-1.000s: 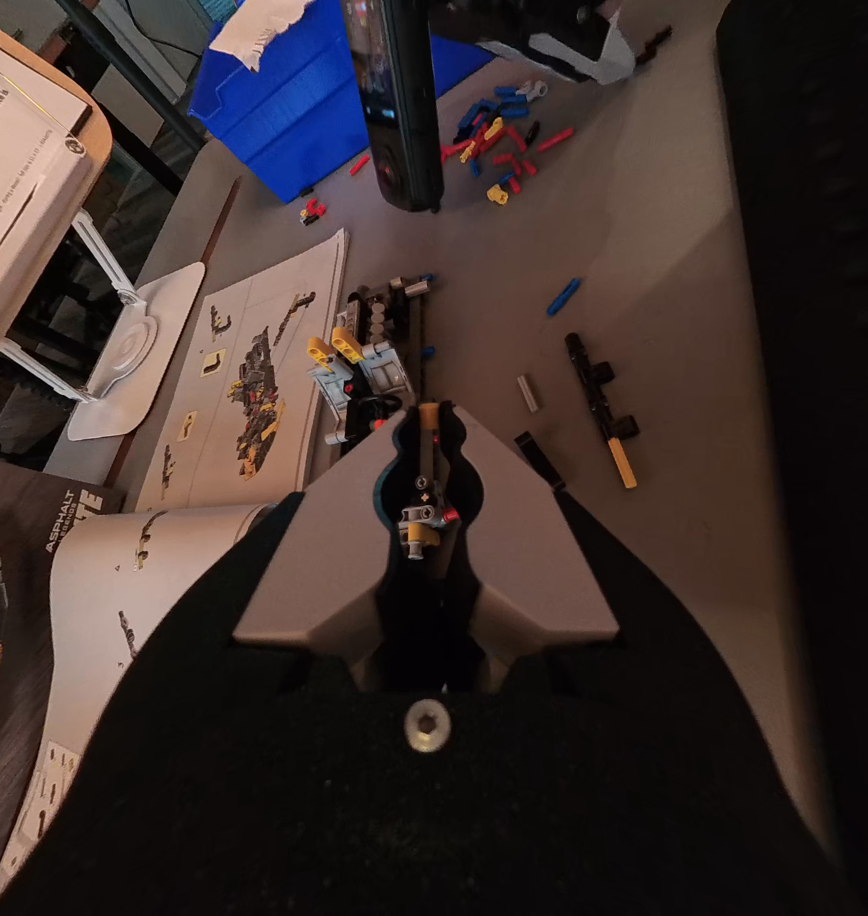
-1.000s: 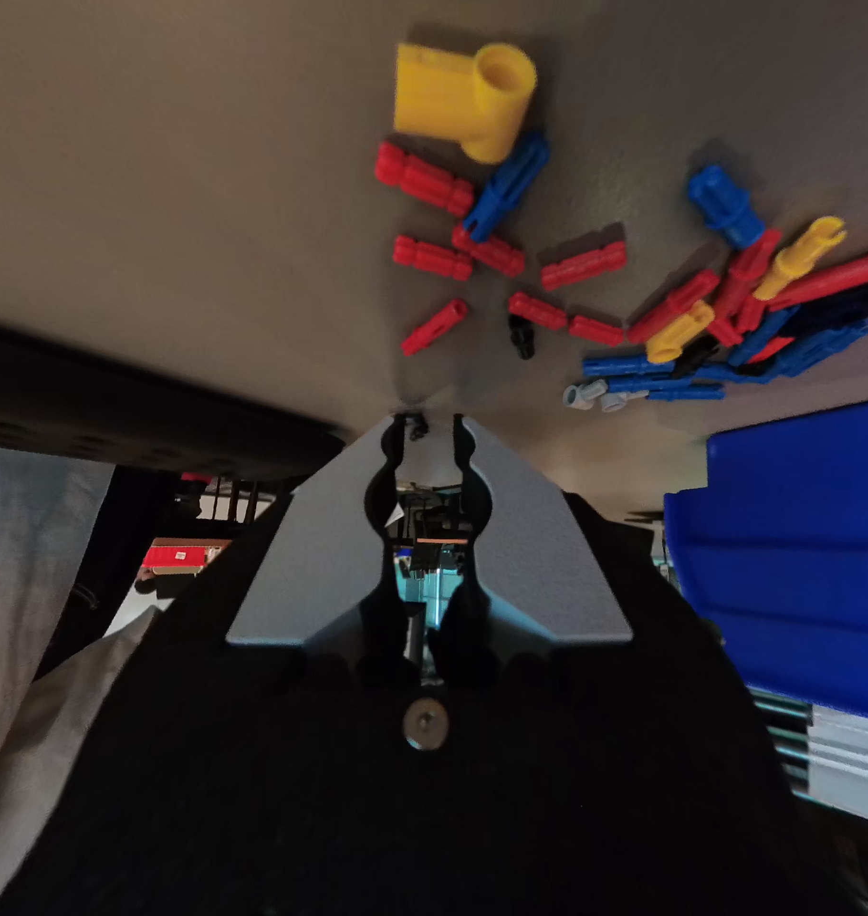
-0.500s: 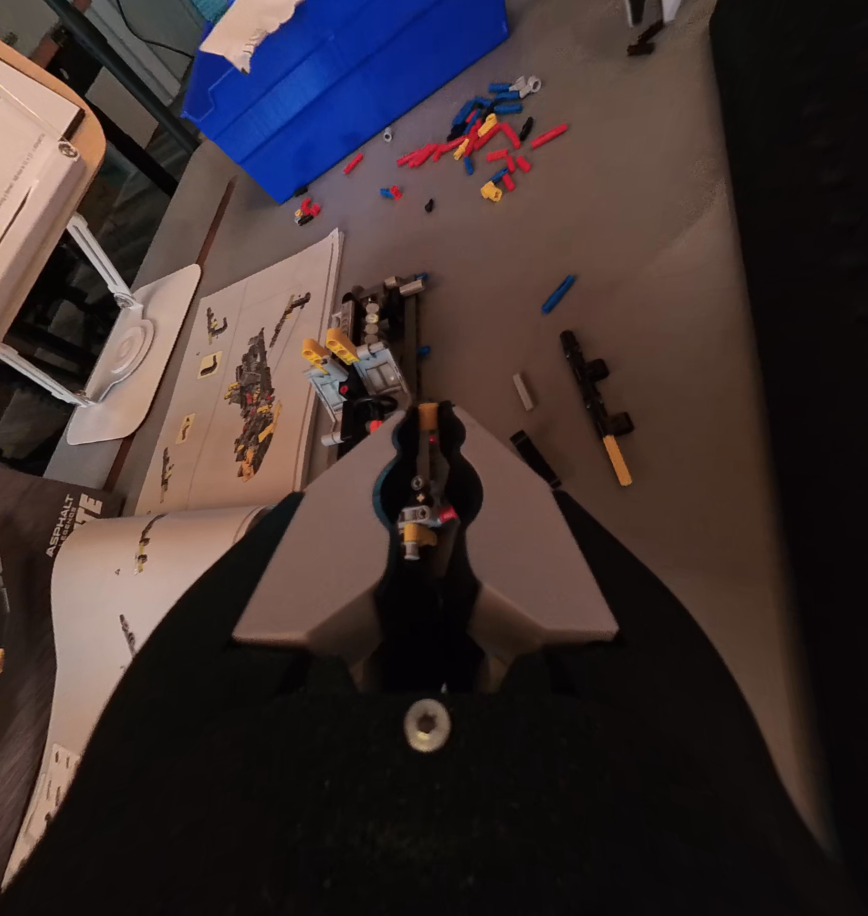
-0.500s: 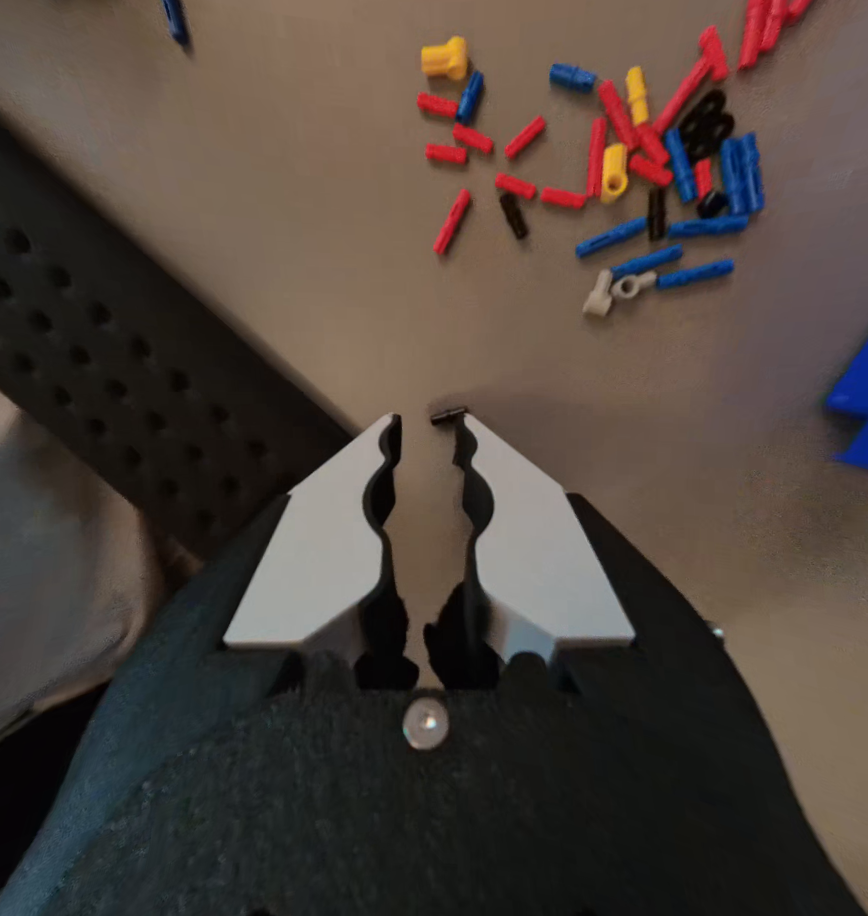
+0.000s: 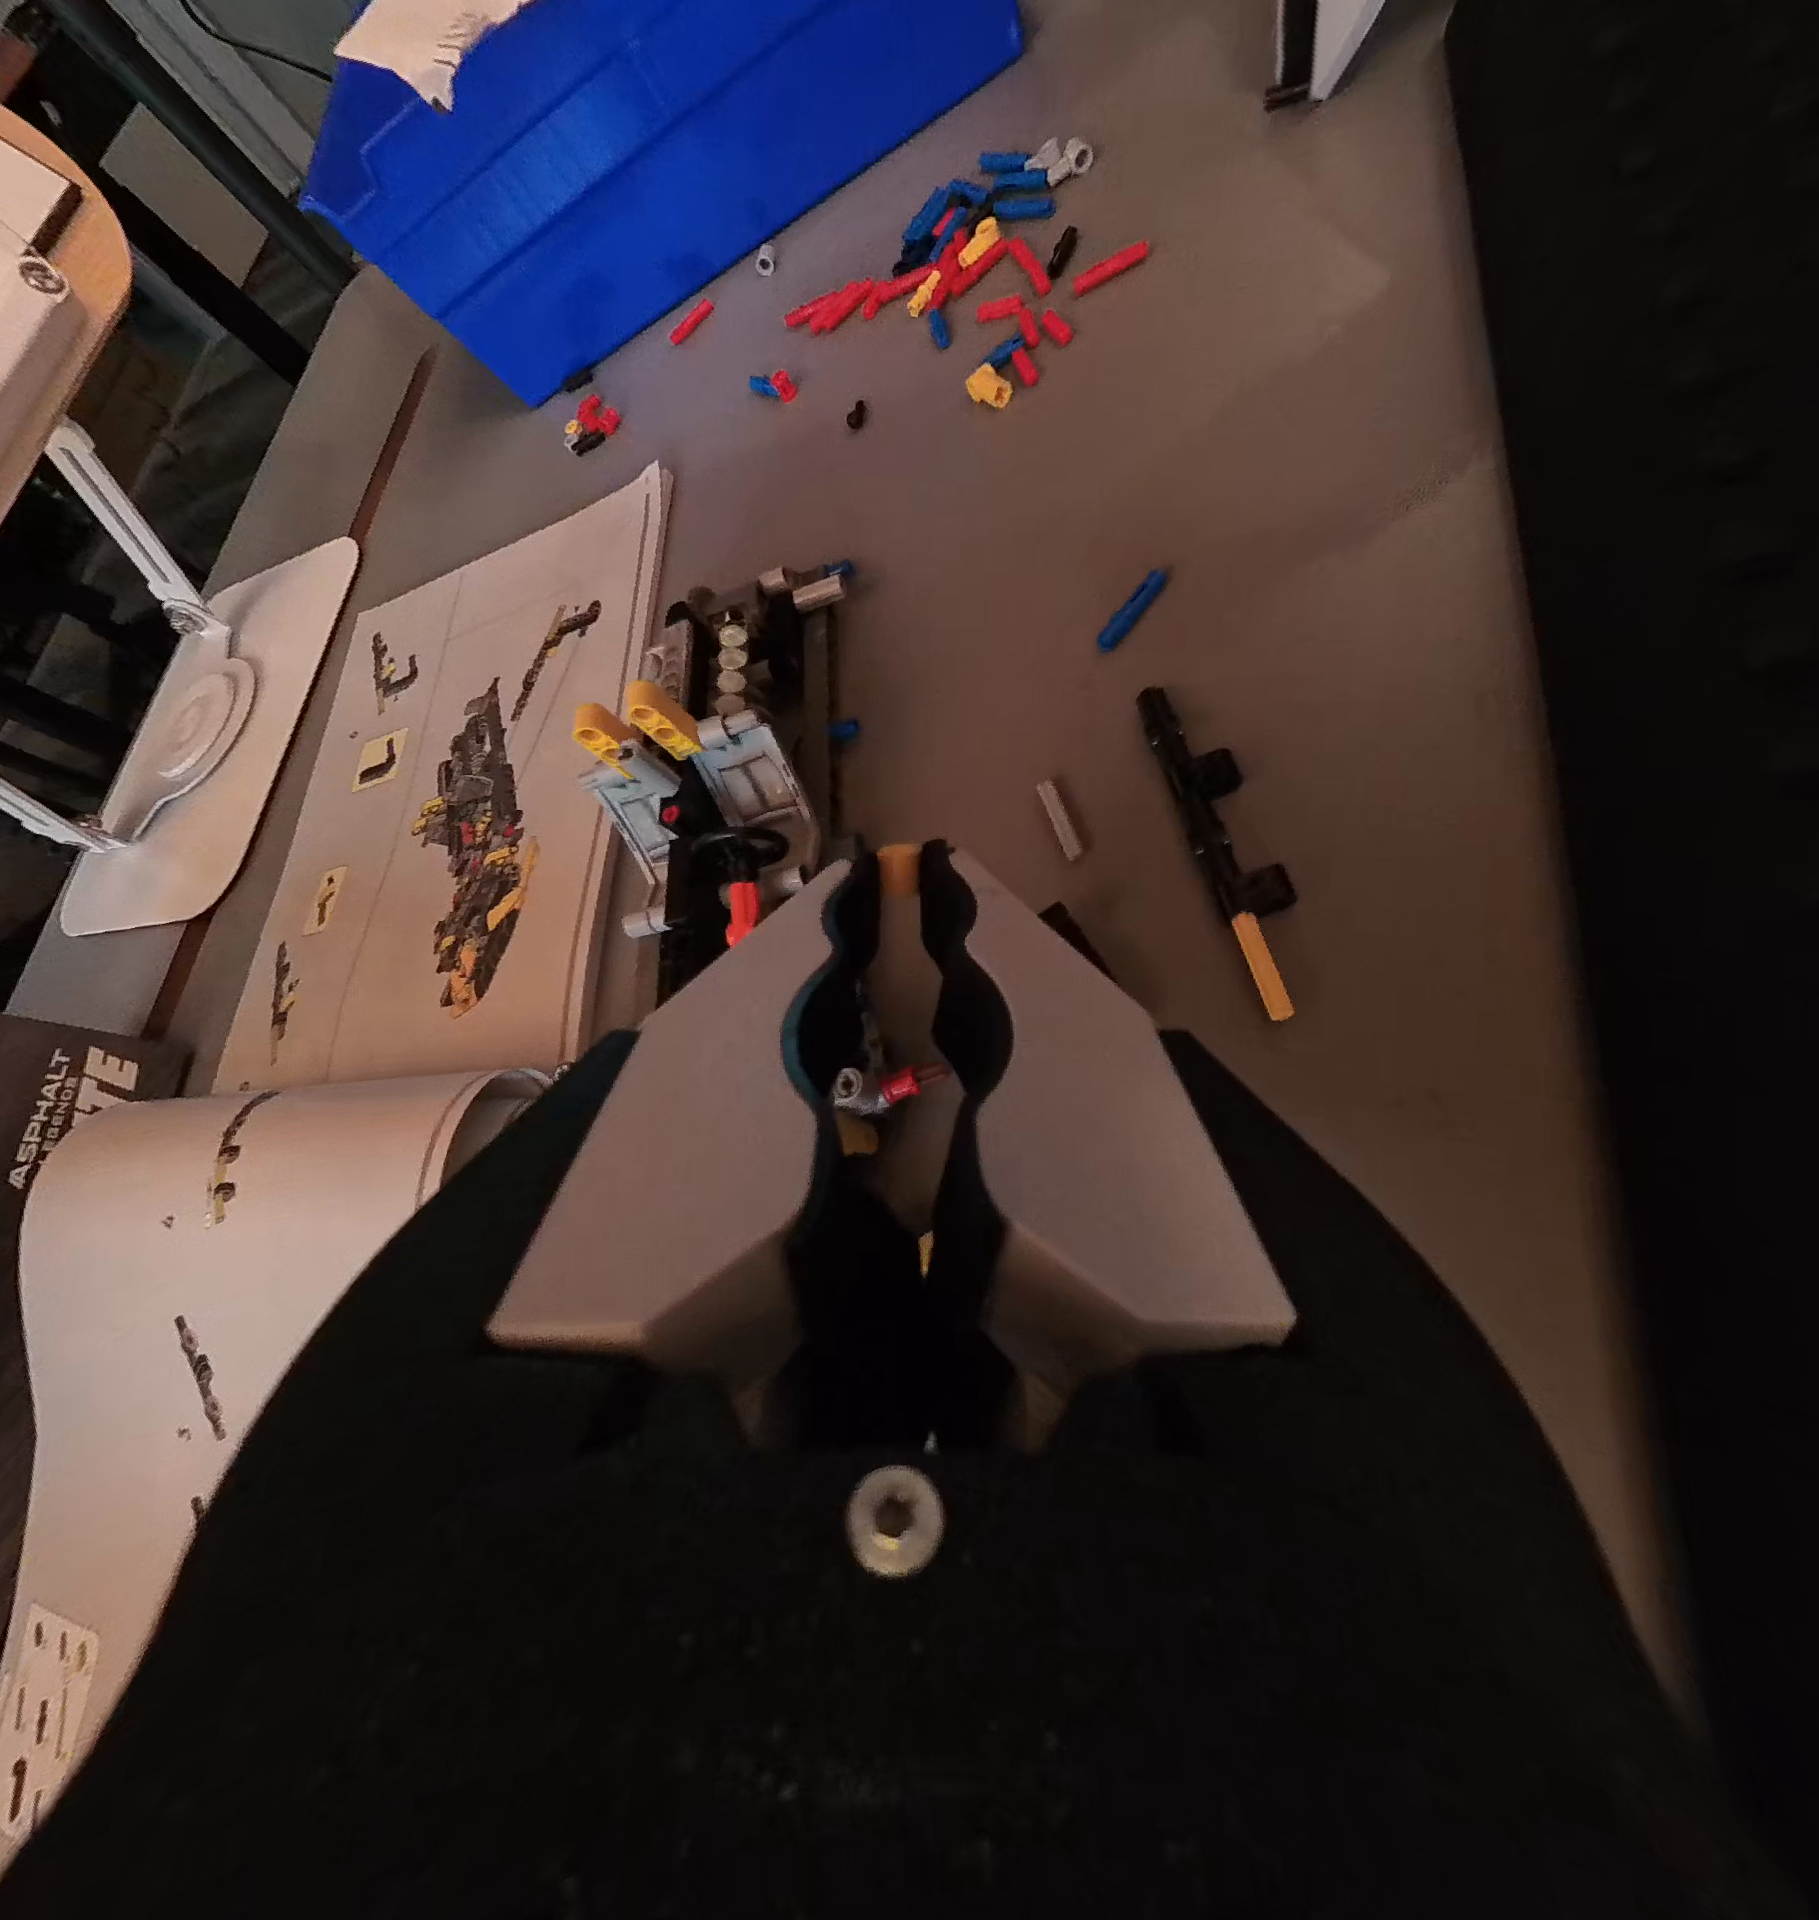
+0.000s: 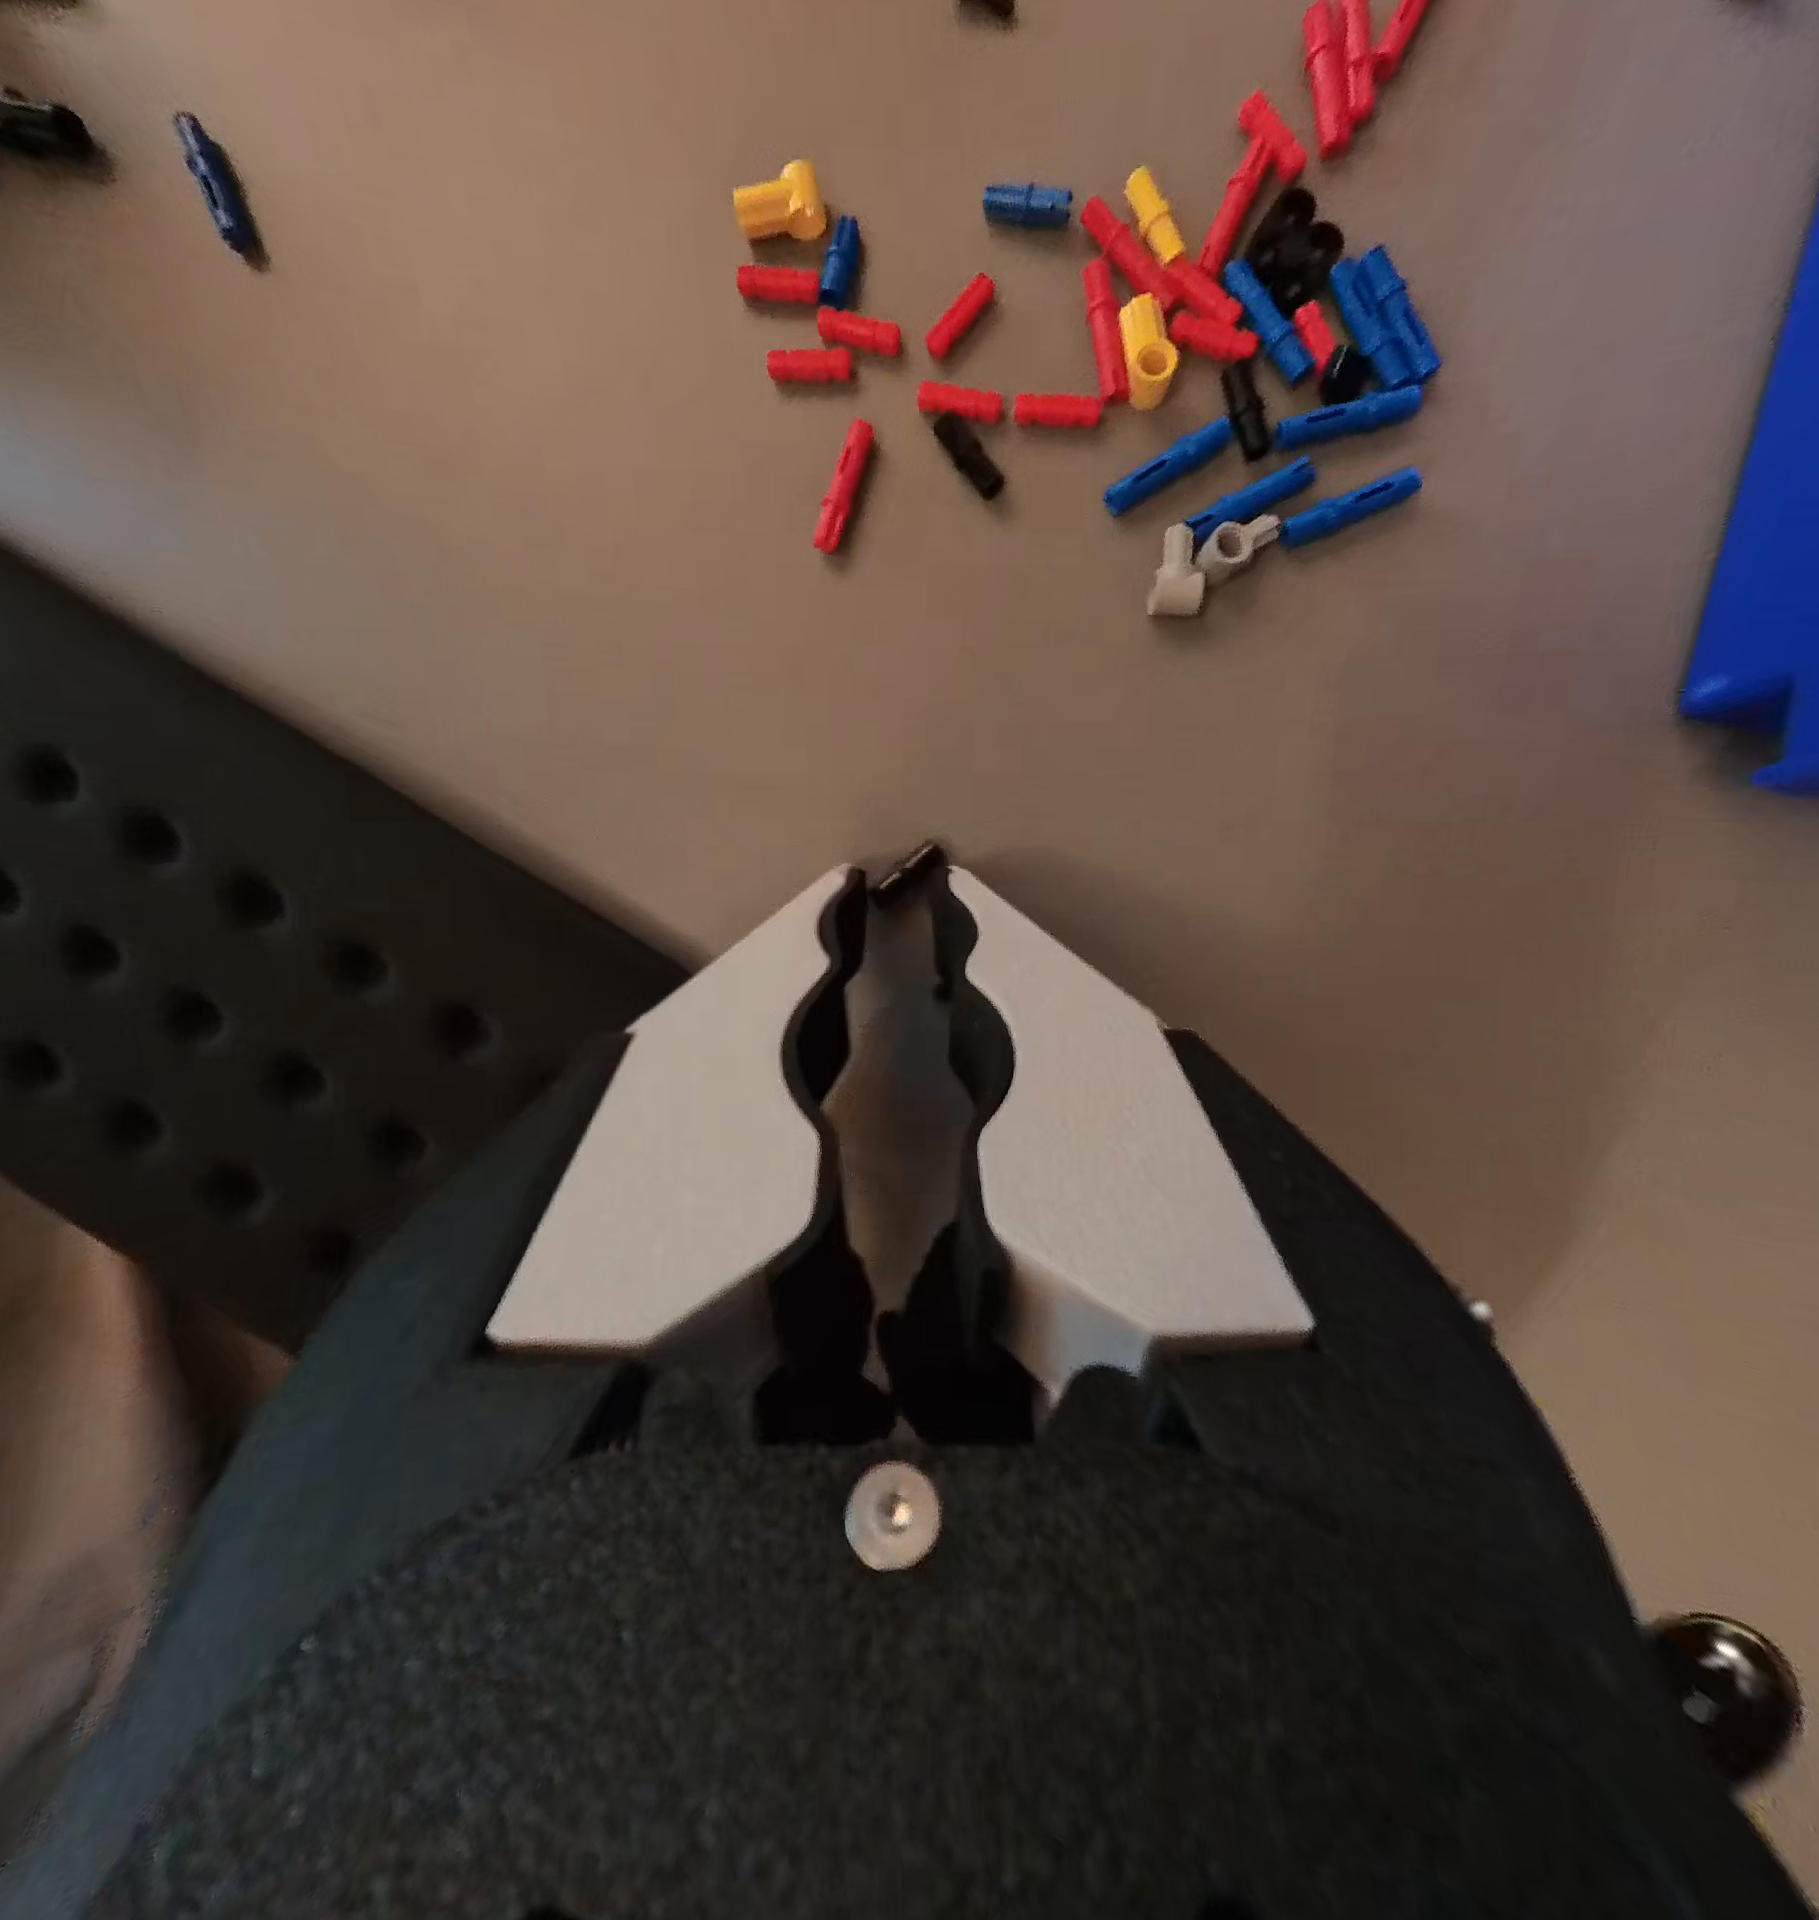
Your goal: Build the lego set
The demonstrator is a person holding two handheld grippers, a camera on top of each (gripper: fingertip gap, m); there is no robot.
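Right gripper [image 6: 905,878] fingers pinch a stubby black pin [image 6: 907,864]; left gripper [image 5: 900,871] fingers clamp a slim studded subassembly [image 5: 874,1081].

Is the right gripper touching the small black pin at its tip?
Touching. In the right wrist view the small black pin sits pinched crosswise between the tips of the right gripper, jaws nearly closed on it, above the tan table.
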